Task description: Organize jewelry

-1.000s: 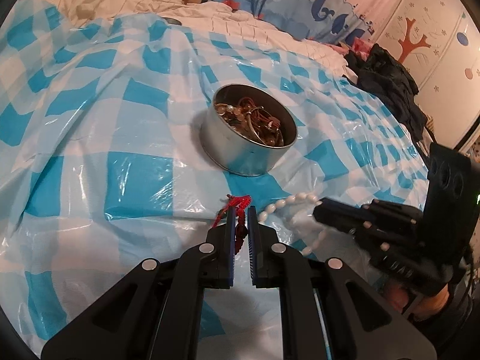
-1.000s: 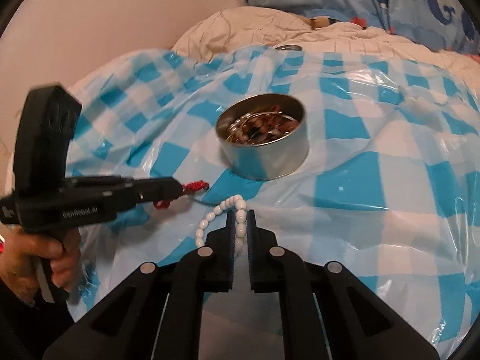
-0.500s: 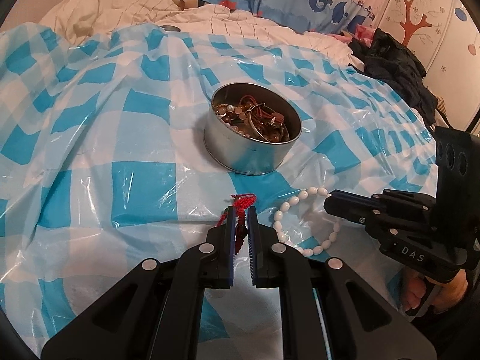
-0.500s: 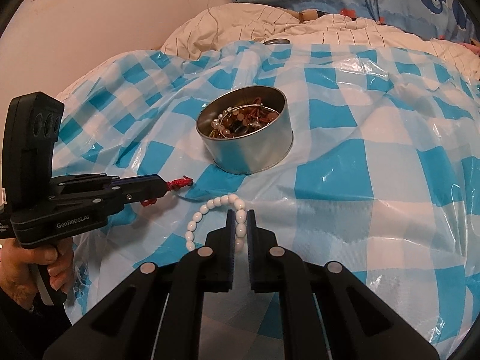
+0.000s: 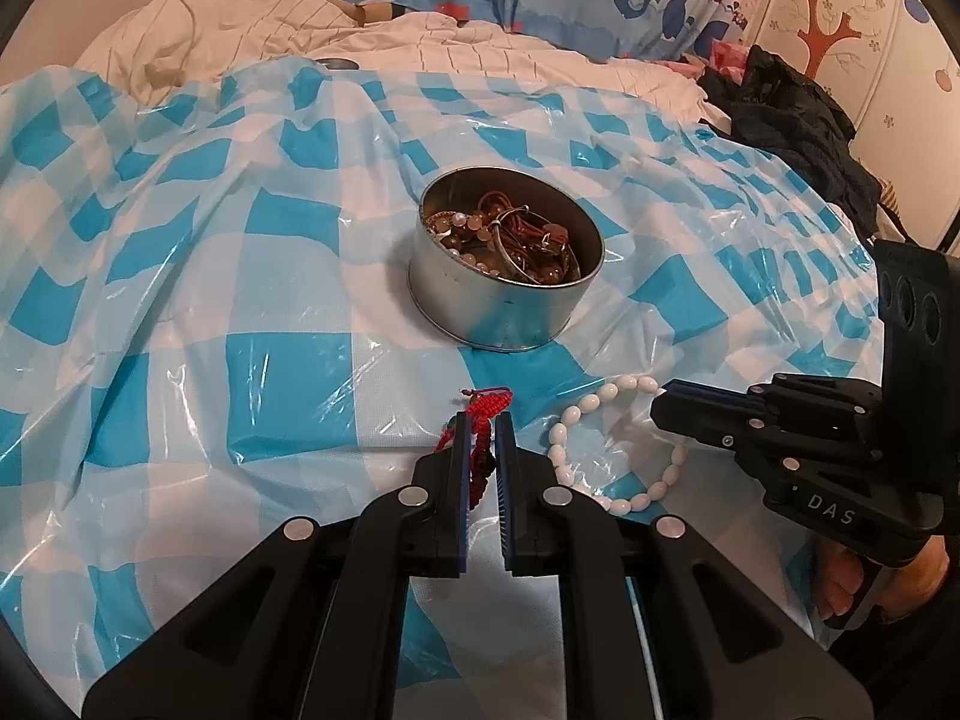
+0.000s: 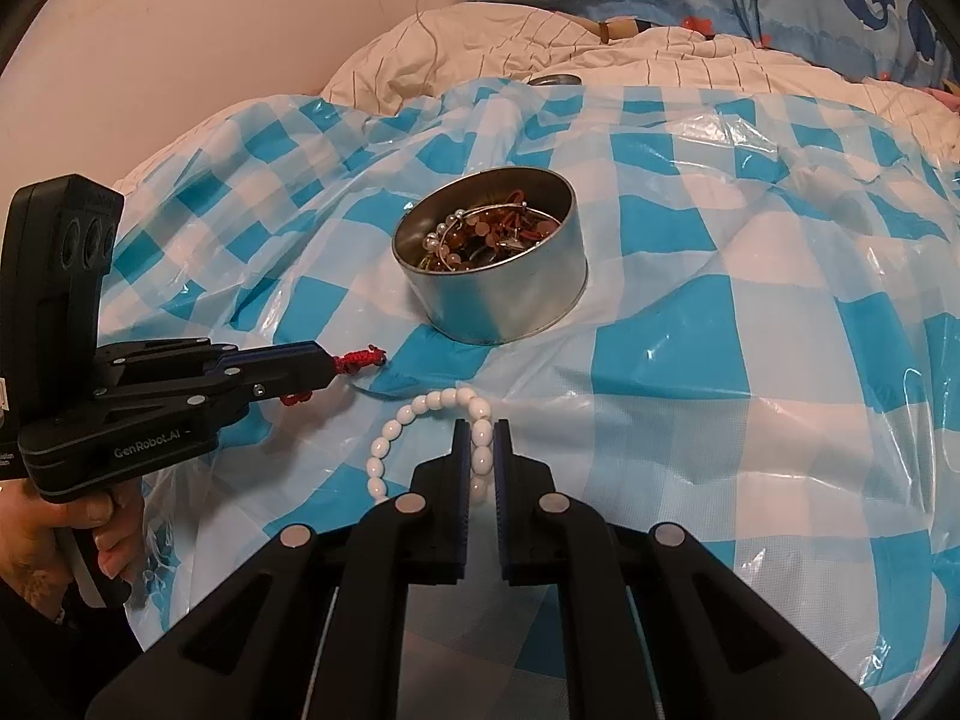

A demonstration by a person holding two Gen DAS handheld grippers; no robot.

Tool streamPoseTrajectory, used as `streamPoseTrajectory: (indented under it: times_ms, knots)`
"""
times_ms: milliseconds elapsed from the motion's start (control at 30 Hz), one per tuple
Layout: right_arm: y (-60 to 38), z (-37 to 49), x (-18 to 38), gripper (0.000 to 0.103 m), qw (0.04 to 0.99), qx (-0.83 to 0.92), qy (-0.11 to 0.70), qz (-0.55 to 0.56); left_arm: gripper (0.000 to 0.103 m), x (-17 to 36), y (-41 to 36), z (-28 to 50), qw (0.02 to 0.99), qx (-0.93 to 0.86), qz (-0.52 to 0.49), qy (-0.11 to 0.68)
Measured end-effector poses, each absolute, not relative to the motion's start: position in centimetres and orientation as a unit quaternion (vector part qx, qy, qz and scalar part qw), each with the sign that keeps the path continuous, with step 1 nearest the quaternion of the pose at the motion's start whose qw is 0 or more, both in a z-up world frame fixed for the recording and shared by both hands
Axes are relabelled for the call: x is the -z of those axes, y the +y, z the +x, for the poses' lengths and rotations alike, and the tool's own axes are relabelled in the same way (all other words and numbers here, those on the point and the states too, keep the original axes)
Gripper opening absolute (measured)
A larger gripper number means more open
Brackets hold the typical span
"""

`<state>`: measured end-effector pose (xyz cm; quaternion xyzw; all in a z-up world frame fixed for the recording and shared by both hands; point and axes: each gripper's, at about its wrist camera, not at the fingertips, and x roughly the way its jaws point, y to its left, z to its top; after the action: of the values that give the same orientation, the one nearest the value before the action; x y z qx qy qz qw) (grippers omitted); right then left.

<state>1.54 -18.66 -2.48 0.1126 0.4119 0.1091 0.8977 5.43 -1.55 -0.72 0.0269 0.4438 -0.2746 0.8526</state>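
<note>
From the left wrist, the left gripper is clamped on a red woven cord bracelet, whose knotted end pokes out just past the fingertips. Ahead of it and a little to its right stands the round metal tin, already holding a tangle of beads, rings and cords. To its right the right gripper reaches in from the side, holding the white bead bracelet, whose loop lies on the blue-checked plastic sheet.

From the right wrist, the right gripper is closed on two strands of the white bead bracelet; the rest of the loop lies to its left. The tin sits ahead, well apart from the fingertips. The left gripper comes in from the left with the red cord bracelet at its tip.

Both pieces look bound for the tin. To do this well, lift each clear of the crinkly sheet so it does not drag, carry one at a time over the rim, and release only when the dangling loop hangs inside the wall.
</note>
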Motion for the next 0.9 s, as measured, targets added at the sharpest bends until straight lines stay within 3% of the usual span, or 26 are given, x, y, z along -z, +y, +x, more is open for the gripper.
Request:
streamPoseTrajectory:
  times_ms: [200,300,500,667,733,800,900]
  knots:
    - [-18.5,1.8,3.5,0.01,0.889,-0.102,0.434,0.107,0.007,0.8,-1.7,5.4,0.853,0.272,0.036,0.444]
    - [-18.4,1.8,3.7,0.037,0.888,-0.099,0.438,0.1,0.007,0.9,-1.7,5.5,0.853,0.271,0.039,0.444]
    - [-17.3,1.7,3.9,0.044,0.891,-0.092,0.44,0.06,0.007,1.0,-1.8,5.4,0.853,0.27,0.042,0.444]
    - [-16.2,1.6,4.0,0.04,0.891,-0.102,0.442,0.027,0.007,1.1,-2.0,5.4,0.853,0.269,0.046,0.446]
    - [-16.2,1.6,4.0,0.021,0.89,-0.107,0.443,0.026,0.007,1.1,-2.0,5.4,0.853,0.269,0.047,0.446]
    - [-16.3,1.6,4.0,0.012,0.89,-0.107,0.442,0.028,0.007,1.1,-2.0,5.4,0.853,0.269,0.047,0.446]
    - [-16.4,1.5,3.9,0.01,0.891,-0.108,0.439,0.034,0.007,1.1,-2.0,5.4,0.853,0.268,0.047,0.446]
